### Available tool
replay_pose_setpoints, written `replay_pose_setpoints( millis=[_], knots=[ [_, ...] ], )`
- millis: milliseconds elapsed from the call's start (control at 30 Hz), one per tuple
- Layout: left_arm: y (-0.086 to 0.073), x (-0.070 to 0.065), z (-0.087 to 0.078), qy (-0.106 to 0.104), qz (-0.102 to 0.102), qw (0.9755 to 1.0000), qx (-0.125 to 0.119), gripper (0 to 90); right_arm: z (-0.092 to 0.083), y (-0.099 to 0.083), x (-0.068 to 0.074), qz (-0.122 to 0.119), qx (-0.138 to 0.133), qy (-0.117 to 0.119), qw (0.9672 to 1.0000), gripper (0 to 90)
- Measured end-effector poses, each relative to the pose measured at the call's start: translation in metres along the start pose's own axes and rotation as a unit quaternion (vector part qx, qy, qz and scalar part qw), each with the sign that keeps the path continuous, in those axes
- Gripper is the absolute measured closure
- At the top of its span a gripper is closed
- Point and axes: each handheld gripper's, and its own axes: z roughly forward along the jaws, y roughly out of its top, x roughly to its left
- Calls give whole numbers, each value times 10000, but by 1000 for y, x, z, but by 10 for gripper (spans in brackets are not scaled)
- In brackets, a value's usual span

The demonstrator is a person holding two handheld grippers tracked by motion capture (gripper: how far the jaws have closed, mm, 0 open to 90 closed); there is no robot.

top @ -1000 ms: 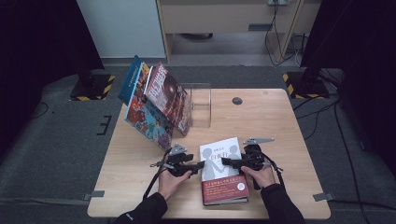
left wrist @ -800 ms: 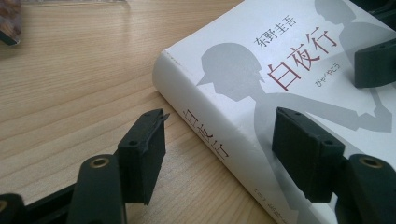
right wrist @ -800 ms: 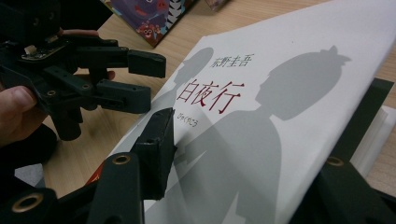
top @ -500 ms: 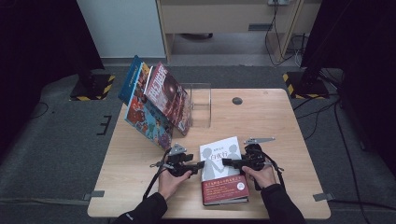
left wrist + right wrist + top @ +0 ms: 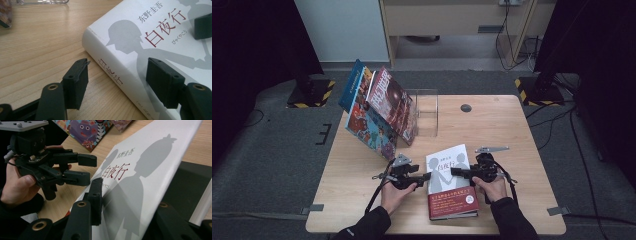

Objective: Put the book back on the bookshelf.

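A white book (image 5: 446,165) with grey silhouettes and a red band lies flat near the table's front edge. My left gripper (image 5: 424,176) is at its spine. In the left gripper view the spine (image 5: 110,72) sits between the open jaws of the left gripper (image 5: 118,63), one pad on the wood side and one over the cover. My right gripper (image 5: 457,171) comes in from the right. Its jaws have just been closing, and the front cover (image 5: 140,177), lifted at a slant, lies between the jaws of the right gripper (image 5: 130,195) with a gap left. The left gripper (image 5: 90,168) faces it.
Several colourful picture books (image 5: 379,110) lean against a clear acrylic stand (image 5: 426,112) at the back left of the wooden table (image 5: 507,125). A small dark disc (image 5: 466,107) lies farther back. Both hands rest near the front edge.
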Motion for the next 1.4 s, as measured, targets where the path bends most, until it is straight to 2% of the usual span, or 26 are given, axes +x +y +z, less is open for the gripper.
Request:
replay_pose_setpoints(
  millis=[167,300,467,667,900,1000,1100,1400],
  knots=[
    [2,3,-6,9,-53,9999,-106,347,-4,0,4,-64,-132,152,9998,703],
    [4,7,-10,-123,-222,9994,-215,345,-5,1,9,-226,-263,267,9990,728],
    [5,9,-13,-240,-335,9987,-313,327,-9,3,15,-367,-366,362,9980,748],
    [4,9,-13,-405,-500,9974,-336,286,-16,4,17,-518,-431,433,9968,762],
    [0,9,-9,-602,-638,9958,-265,239,-17,4,16,-545,-432,447,9966,763],
    [-1,10,-7,-745,-770,9938,-281,226,-17,4,16,-550,-428,462,9965,763],
    [-3,11,-3,-840,-861,9924,-277,173,-17,4,16,-549,-419,467,9965,763],
    [-4,13,2,-921,-920,9912,-241,150,-17,3,13,-519,-388,443,9969,763]
  ],
)
